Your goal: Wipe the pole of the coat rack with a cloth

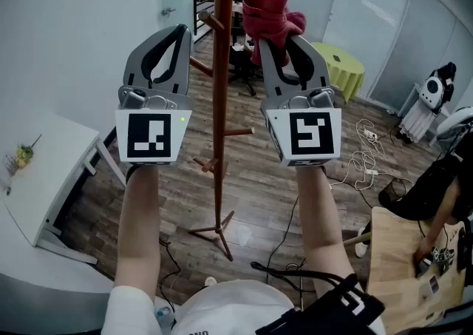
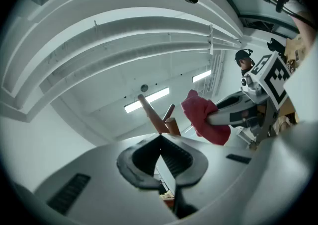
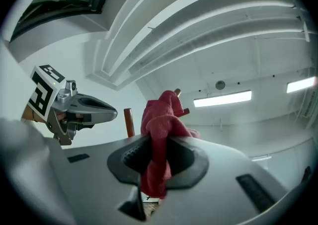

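Observation:
The coat rack's brown wooden pole (image 1: 222, 89) rises straight in front of me, with short pegs sticking out of it. My right gripper (image 1: 275, 39) is just right of the pole near its top, shut on a bunched red cloth (image 1: 270, 14) that stands above the jaws and hangs between them (image 3: 158, 169). The cloth lies close beside the pole; I cannot tell whether it touches. My left gripper (image 1: 179, 30) is raised left of the pole at the same height, shut and holding nothing. In the left gripper view the pole top (image 2: 171, 125) and the cloth (image 2: 203, 117) show beyond the jaws.
The rack's feet (image 1: 214, 230) spread on the wooden floor. A white table (image 1: 44, 171) stands at left, a wooden table (image 1: 399, 267) with a person's arm (image 1: 436, 215) at lower right. Cables (image 1: 362, 156) trail on the floor; a yellow-green round table (image 1: 344, 63) stands behind.

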Available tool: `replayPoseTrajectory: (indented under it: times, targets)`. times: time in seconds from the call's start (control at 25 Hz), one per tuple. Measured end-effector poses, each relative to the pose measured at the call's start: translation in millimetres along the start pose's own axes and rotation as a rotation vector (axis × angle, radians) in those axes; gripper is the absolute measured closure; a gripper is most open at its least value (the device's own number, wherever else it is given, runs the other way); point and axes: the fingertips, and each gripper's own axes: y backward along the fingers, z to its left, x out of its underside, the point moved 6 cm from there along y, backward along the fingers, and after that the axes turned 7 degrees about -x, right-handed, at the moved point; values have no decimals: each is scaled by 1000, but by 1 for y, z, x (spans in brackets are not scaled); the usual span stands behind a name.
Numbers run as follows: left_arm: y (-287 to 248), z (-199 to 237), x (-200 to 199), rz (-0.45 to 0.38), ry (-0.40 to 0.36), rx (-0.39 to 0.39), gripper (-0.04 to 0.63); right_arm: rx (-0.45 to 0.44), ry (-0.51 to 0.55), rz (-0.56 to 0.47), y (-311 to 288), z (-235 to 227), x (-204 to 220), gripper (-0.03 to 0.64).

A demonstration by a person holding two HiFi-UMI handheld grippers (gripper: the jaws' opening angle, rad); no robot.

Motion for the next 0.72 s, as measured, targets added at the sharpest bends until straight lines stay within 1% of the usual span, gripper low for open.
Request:
replayPoseTrajectory:
  times: [0.16,0.36,0.56,0.72]
  targets:
    - [-3,0,4,1,-11,4,583,4,3,0,-3,-2,3,535]
    - [-3,-2,2,0,-45,24,583,6,-2,-1,-3,-2,2,535]
    - [-2,-2,2,-6,-29,26,583,2,7,-5,-5,0,3,535]
    - [0,-1,7,30,8,21,583,25,-11,0,-6,-3,5,534]
